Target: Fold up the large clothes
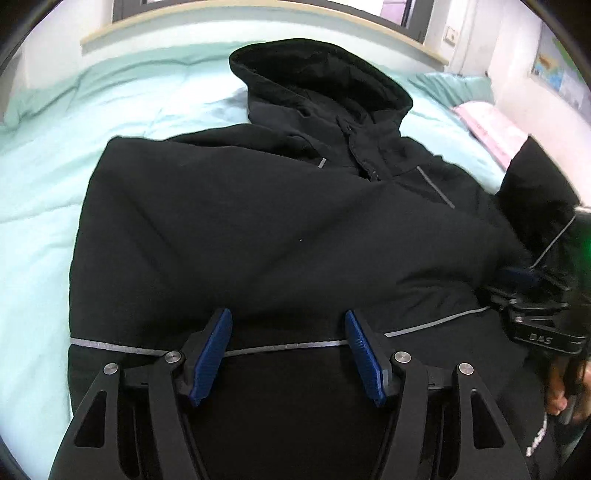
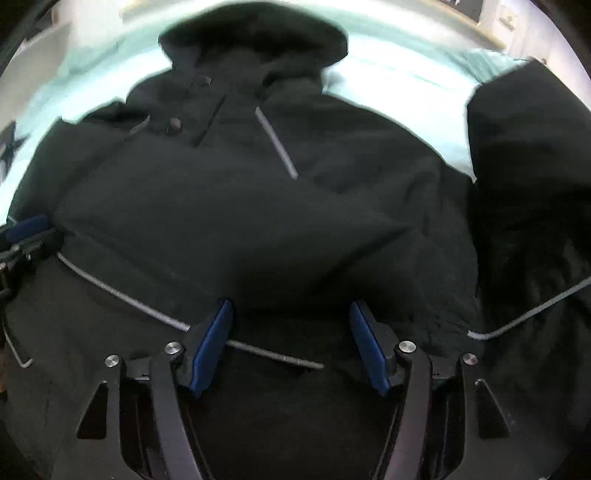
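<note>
A large black hooded jacket (image 1: 258,221) lies front up on a mint green bed, hood pointing away; it also fills the right wrist view (image 2: 240,221). One sleeve is folded across its chest. My left gripper (image 1: 288,332) is open, its blue pads just above the jacket's lower body near a grey reflective stripe (image 1: 284,346). My right gripper (image 2: 291,325) is open, low over the jacket's lower part, with a grey stripe (image 2: 273,355) between its fingers. The right gripper also shows at the right edge of the left wrist view (image 1: 524,291). The other sleeve (image 2: 528,184) stands raised at the right.
The mint green quilt (image 1: 74,147) spreads around the jacket. A pink pillow (image 1: 487,125) lies at the far right by the wall. A wooden headboard edge (image 1: 258,22) and a window run along the far side.
</note>
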`<state>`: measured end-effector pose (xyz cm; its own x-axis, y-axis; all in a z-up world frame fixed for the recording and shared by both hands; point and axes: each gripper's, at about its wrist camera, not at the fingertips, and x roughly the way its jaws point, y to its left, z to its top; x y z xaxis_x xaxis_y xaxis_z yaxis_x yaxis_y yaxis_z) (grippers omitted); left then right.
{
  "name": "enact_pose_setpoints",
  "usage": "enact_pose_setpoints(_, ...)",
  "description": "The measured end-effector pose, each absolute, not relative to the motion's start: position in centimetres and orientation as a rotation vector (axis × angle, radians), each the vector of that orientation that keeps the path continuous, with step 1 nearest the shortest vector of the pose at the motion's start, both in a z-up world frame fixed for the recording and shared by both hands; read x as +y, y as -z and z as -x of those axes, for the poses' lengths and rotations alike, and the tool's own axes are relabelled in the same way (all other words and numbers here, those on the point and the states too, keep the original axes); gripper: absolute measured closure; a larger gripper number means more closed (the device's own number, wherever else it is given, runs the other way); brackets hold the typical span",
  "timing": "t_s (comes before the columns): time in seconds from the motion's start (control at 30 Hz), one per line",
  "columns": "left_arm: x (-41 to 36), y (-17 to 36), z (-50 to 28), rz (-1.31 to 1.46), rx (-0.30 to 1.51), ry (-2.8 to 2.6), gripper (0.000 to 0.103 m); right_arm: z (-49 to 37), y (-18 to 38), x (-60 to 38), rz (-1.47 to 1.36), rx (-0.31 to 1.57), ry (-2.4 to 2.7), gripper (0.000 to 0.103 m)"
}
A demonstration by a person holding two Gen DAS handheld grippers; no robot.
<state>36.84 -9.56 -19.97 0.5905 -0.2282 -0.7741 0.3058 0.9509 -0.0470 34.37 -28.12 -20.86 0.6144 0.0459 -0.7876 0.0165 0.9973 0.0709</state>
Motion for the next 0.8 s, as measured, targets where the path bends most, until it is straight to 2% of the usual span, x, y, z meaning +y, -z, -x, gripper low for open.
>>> enact_pose_setpoints(0.23, -9.8, 19.2, -36.2, -0.149, 0.867, 0.284, 0.036, -32.1, 20.2, -28.0, -0.070, 0.886, -0.003, 0.035)
enact_pose_setpoints(0.4, -11.9, 15.4, -32.6, -0.180, 0.844, 0.359, 0.036, -25.5, 15.4, -28.6, -0.107, 0.800, -0.126, 0.035)
enact_pose_setpoints(0.63, -23.1, 8.8, -27.9, -0.205, 0.753, 0.587, 0.036, -16.0, 8.4, -36.7, -0.241, 0.626, -0.093, 0.035)
enact_pose_setpoints(0.8, -29.7, 9.2, -28.6, -0.188, 0.705, 0.530, 0.035, -12.6, 6.7, -45.0, -0.347, 0.552, 0.074, 0.035)
